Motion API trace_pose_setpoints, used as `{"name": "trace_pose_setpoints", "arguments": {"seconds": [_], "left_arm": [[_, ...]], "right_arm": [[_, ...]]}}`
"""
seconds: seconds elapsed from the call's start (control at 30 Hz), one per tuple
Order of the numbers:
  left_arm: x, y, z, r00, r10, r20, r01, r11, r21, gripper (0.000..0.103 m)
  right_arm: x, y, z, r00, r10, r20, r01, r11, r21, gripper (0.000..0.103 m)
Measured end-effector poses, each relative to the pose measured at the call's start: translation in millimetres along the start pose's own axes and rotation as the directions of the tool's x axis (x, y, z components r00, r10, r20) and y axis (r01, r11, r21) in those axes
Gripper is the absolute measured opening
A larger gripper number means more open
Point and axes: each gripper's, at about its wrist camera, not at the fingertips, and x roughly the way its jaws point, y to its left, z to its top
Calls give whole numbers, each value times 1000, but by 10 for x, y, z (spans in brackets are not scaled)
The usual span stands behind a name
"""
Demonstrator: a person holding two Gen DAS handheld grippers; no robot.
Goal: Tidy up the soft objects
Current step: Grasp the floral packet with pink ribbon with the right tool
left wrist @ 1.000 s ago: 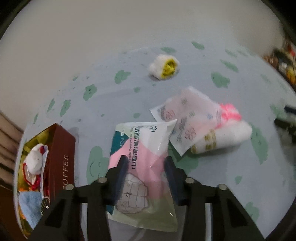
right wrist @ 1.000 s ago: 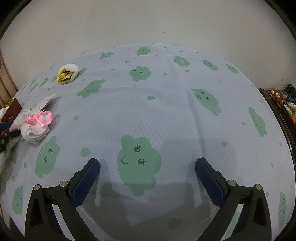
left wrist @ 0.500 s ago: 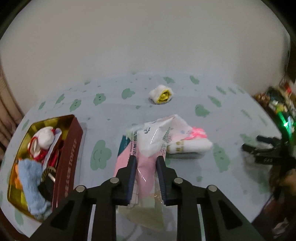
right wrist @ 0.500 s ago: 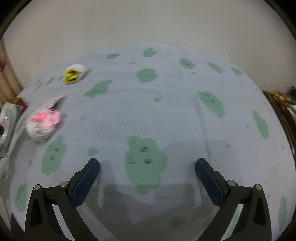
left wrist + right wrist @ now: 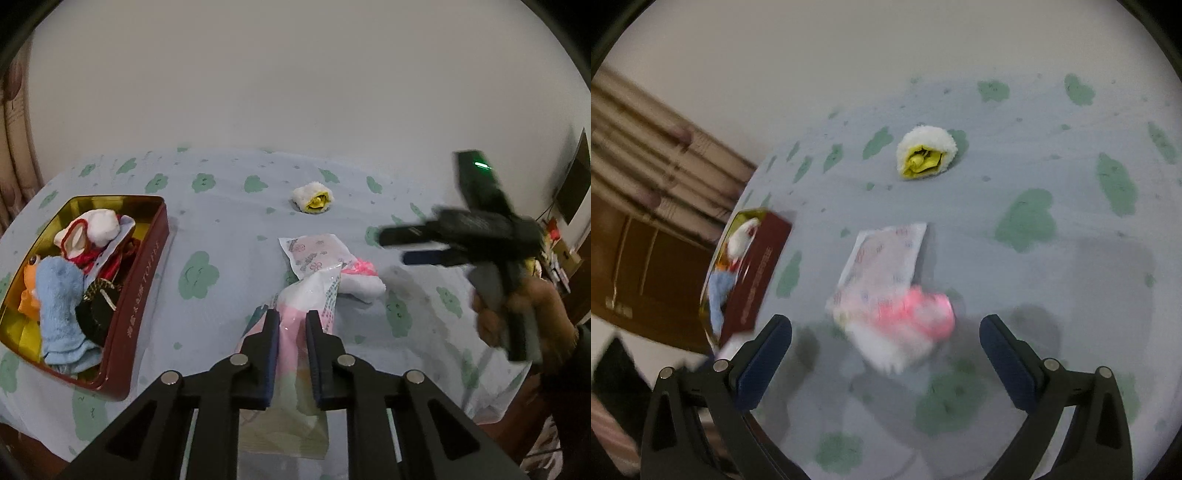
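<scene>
Wipes packet (image 5: 291,332) is pinched between the closing left tongs (image 5: 291,325), lifted above the surface (image 5: 221,229) near its front edge; right tongs (image 5: 886,332) are held wide over a blurred rolled towel (image 5: 897,332).

We see our left gripper (image 5: 289,325) and right gripper (image 5: 885,334) as black angular frames with dark blue finger pads, round silver screws, and a dark sleeve (image 5: 580,354) behind.

A pink and white soft pack (image 5: 295,332) hangs pinched. A flowery packet (image 5: 886,254) lies flat, touching a white towel roll (image 5: 360,286) with a pink bow.
</scene>
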Motion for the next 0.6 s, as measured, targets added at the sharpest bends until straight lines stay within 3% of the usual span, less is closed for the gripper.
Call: {"name": "trace_pose_setpoints", "arguments": {"seconds": [0.13,0.27,0.3,0.33,0.37,0.4,0.5,0.53,0.6], "left_arm": [[-140,47,18,999,-17,27,17,1000,-10,12],[-297,91,53,998,-42,56,43,999,-23,3],[-320,90,67,997,-44,60,45,999,-21,3],[-354,93,83,997,-46,68,47,999,-21,3],[-368,102,93,996,-46,74,48,999,-24,3],[-380,114,106,996,-48,77,50,998,-25,3],[-384,159,108,996,-48,68,51,998,-36,3],[-373,176,103,997,-51,63,54,998,-40,3],[-360,183,67,998,-44,43,46,998,-38,3]], "right_arm": [[368,-118,298,994,31,-103,-24,997,76,102],[571,-103,373,984,71,-161,-54,993,110,91],[620,-86,386,982,80,-171,-62,992,111,86],[657,-63,388,979,98,-180,-77,990,120,69],[713,-24,418,975,109,-192,-85,988,129,59],[776,-7,422,972,111,-207,-84,987,134,55],[889,97,406,970,100,-220,-77,991,111,28],[915,133,395,969,101,-226,-80,992,99,13],[912,206,390,971,112,-214,-97,992,78,11]]}}
